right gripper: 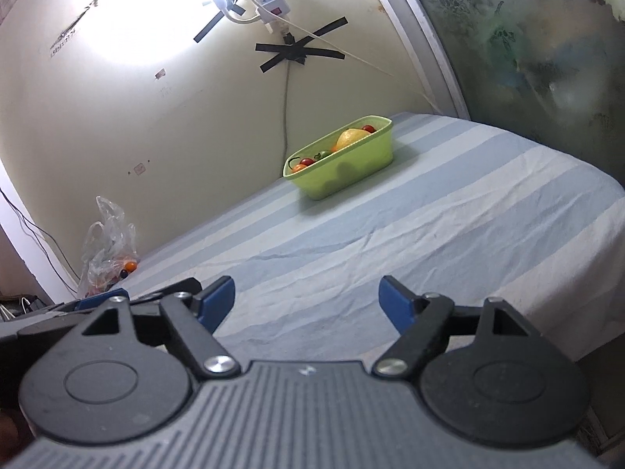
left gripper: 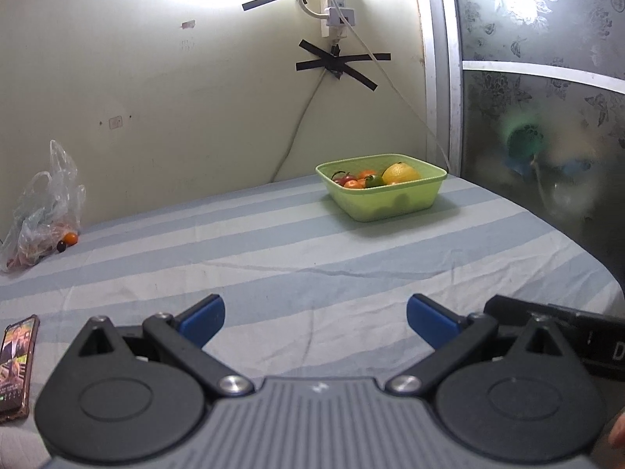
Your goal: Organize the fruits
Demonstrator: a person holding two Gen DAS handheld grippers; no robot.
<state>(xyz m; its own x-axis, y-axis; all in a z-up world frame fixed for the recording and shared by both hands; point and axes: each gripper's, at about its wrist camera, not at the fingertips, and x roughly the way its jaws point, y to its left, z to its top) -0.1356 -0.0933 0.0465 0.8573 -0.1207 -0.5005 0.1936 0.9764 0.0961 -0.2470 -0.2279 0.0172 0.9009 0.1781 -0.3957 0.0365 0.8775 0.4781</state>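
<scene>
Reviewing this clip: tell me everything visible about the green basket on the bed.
The green basket is a light green, rectangular tub with rounded corners and a flared rim, apparently translucent plastic, since dark shapes show through its wall. It sits upright on the striped sheet near the far wall, touching only the sheet. Inside are a large yellow citrus fruit, several small red and orange fruits and something green. Neither gripper is near it.

A phone lies on the striped sheet.
</scene>
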